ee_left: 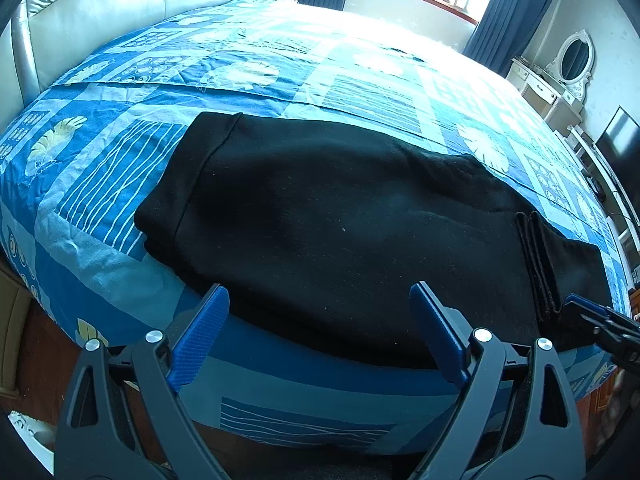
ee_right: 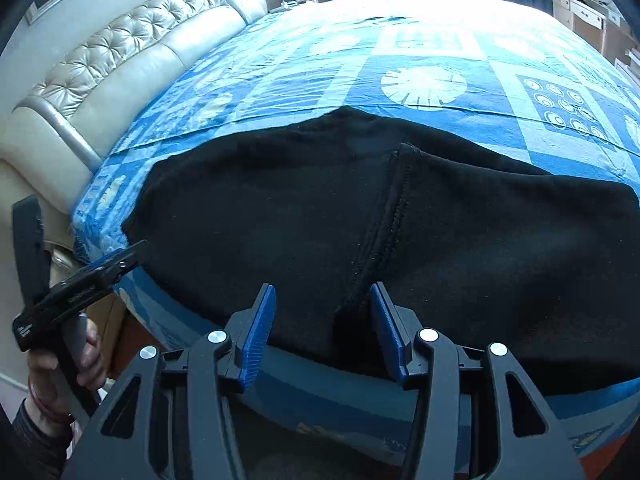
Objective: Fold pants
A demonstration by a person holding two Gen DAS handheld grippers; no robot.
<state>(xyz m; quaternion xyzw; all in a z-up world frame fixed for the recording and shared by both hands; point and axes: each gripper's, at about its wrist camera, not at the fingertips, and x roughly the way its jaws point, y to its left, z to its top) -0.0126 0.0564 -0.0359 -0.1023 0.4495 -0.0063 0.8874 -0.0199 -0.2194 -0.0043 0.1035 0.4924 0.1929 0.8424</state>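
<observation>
Black pants (ee_left: 340, 220) lie flat along the near edge of the bed, folded lengthwise, cuff end to the left and a thick folded band (ee_left: 538, 264) toward the right. They also show in the right wrist view (ee_right: 400, 220), with the seamed band (ee_right: 388, 216) running toward me. My left gripper (ee_left: 320, 304) is open and empty, just above the pants' near edge. My right gripper (ee_right: 323, 300) is open, its jaws standing either side of the band's near end, not closed on it. The right gripper's tip (ee_left: 600, 316) shows in the left view.
The bed has a blue patterned sheet (ee_left: 280, 72) and a padded cream headboard (ee_right: 120, 60) at left. A white dresser with oval mirror (ee_left: 568, 68) and a dark screen (ee_left: 622, 140) stand at right. Window and curtains are behind. The left gripper (ee_right: 80, 280) and hand show at left.
</observation>
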